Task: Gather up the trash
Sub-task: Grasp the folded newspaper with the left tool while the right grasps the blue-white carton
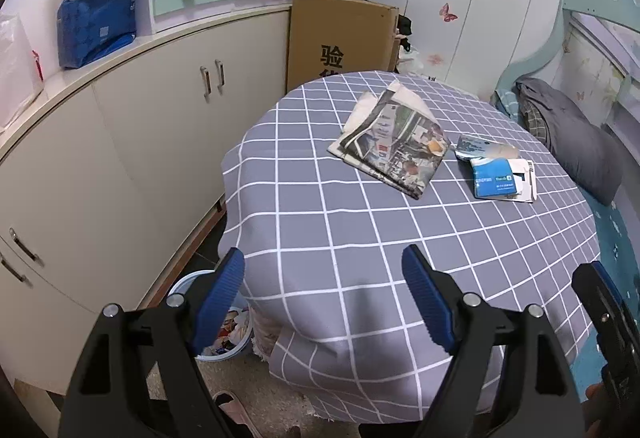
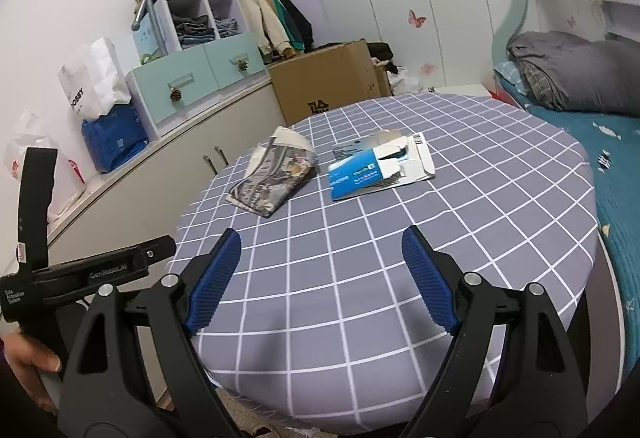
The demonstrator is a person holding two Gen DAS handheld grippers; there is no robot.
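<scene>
A folded newspaper lies on the grey checked tablecloth, toward the far side. Right of it sits a torn blue-and-white packet with white paper scraps. My left gripper hovers open over the table's near left edge, nothing between its blue pads. My right gripper is open too, above the near part of the table and well short of the trash. A light blue bin with scraps in it stands on the floor under the table's left edge.
White cabinets with bags on top run along the left wall. A brown cardboard box stands behind the table. A bed with a grey pillow lies to the right. A hand holds the left gripper's handle.
</scene>
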